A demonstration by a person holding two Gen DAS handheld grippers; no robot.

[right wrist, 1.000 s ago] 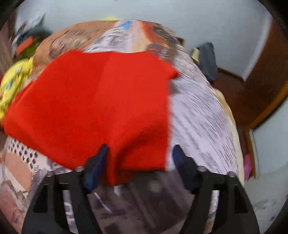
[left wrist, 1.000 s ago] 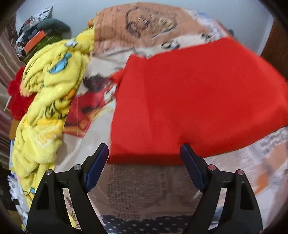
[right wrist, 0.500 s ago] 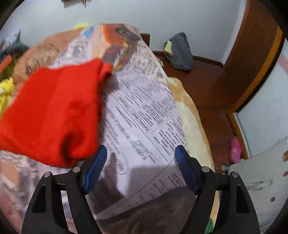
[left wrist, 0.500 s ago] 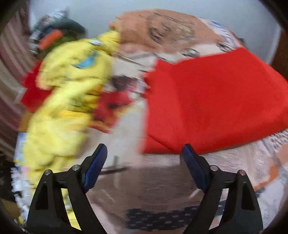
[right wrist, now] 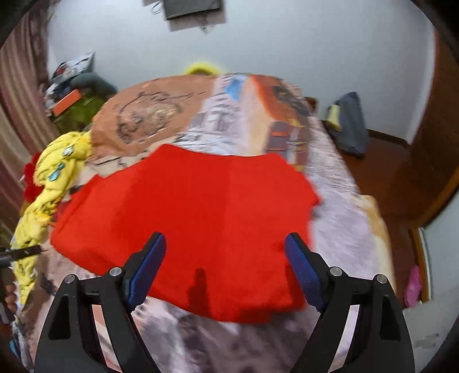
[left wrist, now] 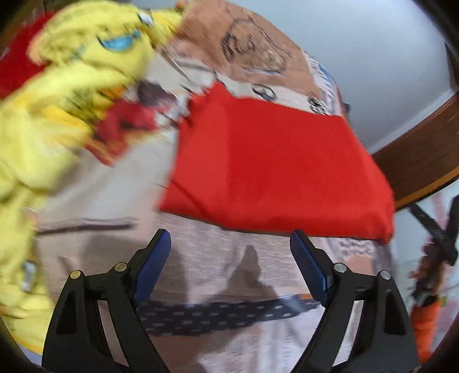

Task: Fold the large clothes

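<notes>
Pale blue-grey wall at far side, dark panel mounted high. Striped curtain at left. Brown wooden floor at right. Bed carries a printed cover.

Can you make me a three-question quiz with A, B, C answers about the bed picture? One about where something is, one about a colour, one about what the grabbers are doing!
1. Where is the yellow blanket?
A. Left of the red cloth
B. On top of the red cloth
C. On the floor

2. What colour is the folded cloth?
A. Blue
B. Red
C. Green

3. Is the left hand-held gripper holding anything?
A. The red cloth
B. The yellow blanket
C. Nothing

Answers:
1 A, it is bunched along the bed's left edge beside the cloth.
2 B, it is plain red all over.
3 C, its jaws stand apart over the printed bedsheet.
</notes>
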